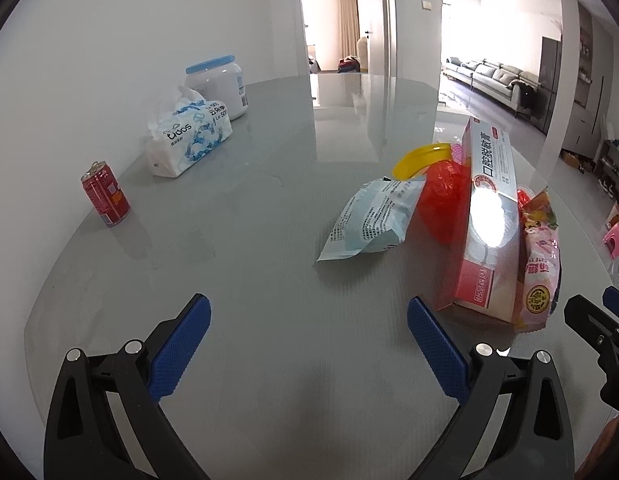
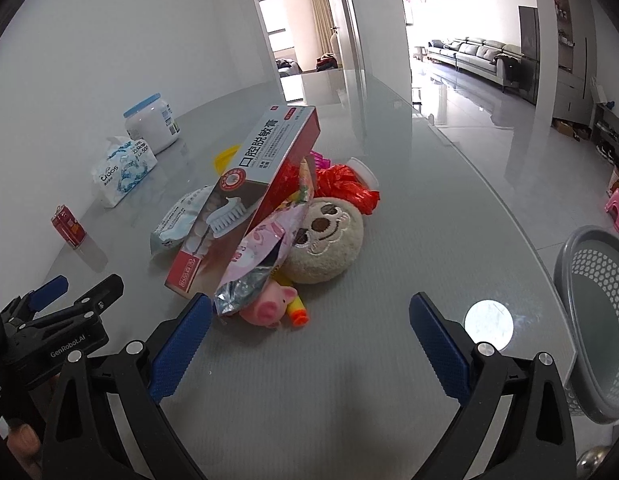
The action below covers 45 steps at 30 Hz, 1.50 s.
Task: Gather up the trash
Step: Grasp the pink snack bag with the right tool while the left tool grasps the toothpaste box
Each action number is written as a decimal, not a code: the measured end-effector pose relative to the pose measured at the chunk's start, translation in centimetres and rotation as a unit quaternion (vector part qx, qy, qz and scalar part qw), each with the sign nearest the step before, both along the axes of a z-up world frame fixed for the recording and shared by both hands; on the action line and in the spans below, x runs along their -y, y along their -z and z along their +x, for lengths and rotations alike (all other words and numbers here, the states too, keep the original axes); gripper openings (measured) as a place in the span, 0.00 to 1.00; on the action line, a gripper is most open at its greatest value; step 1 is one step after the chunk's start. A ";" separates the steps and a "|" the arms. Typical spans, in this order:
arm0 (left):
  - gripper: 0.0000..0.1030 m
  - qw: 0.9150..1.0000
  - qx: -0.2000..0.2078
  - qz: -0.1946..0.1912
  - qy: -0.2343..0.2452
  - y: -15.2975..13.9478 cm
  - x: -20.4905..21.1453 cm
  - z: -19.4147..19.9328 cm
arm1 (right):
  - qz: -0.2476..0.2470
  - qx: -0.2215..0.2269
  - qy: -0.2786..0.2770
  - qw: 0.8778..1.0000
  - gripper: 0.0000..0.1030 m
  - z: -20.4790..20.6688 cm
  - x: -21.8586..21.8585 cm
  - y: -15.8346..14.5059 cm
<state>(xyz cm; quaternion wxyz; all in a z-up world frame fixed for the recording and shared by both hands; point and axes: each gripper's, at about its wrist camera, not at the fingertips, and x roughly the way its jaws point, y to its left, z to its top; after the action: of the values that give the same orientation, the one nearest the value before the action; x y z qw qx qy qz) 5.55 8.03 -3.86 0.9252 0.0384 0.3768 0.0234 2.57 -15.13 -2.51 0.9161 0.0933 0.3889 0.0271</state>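
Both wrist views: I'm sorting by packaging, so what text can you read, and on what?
"口腔脱敏膏": toothpaste box.
"GenRobot.AI": left gripper body.
"500": tissue pack; its brand logo is too stylized to be sure of.
Fine print on the pale blue pouch, pink snack bag, red can and white jar: too small or blurred.

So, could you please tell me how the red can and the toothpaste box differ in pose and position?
The red can stands upright; the toothpaste box leans tilted. The red can is alone near the wall; the toothpaste box rests on a pile of wrappers and toys. Both sit on the grey table, untouched by either open gripper.
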 end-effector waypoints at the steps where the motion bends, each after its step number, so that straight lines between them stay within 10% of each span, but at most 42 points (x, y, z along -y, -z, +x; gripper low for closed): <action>1: 0.94 1.000 -0.002 0.001 0.001 0.1 -0.1 0.2 | -0.002 0.002 0.003 1.000 0.92 0.4 -0.3 0.0; 16: 0.94 1.000 -0.011 -0.017 0.012 1.0 -0.4 1.2 | -0.025 -0.005 0.012 1.000 0.89 3.4 -2.4 0.6; 27: 0.94 1.000 -0.009 -0.021 0.020 0.7 0.2 0.5 | -0.032 -0.005 -0.014 0.999 0.37 3.1 -3.3 0.6; 45: 0.94 0.996 -0.008 -0.053 0.078 -1.2 4.2 0.9 | 0.008 0.046 -0.002 0.999 0.32 -1.6 1.5 -1.8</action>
<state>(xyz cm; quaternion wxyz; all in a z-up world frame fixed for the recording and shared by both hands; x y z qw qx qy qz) 6.46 3.86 -2.70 0.9220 0.0187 0.3805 -0.0688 1.00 -16.64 -0.69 0.9324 0.0983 0.3460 0.0360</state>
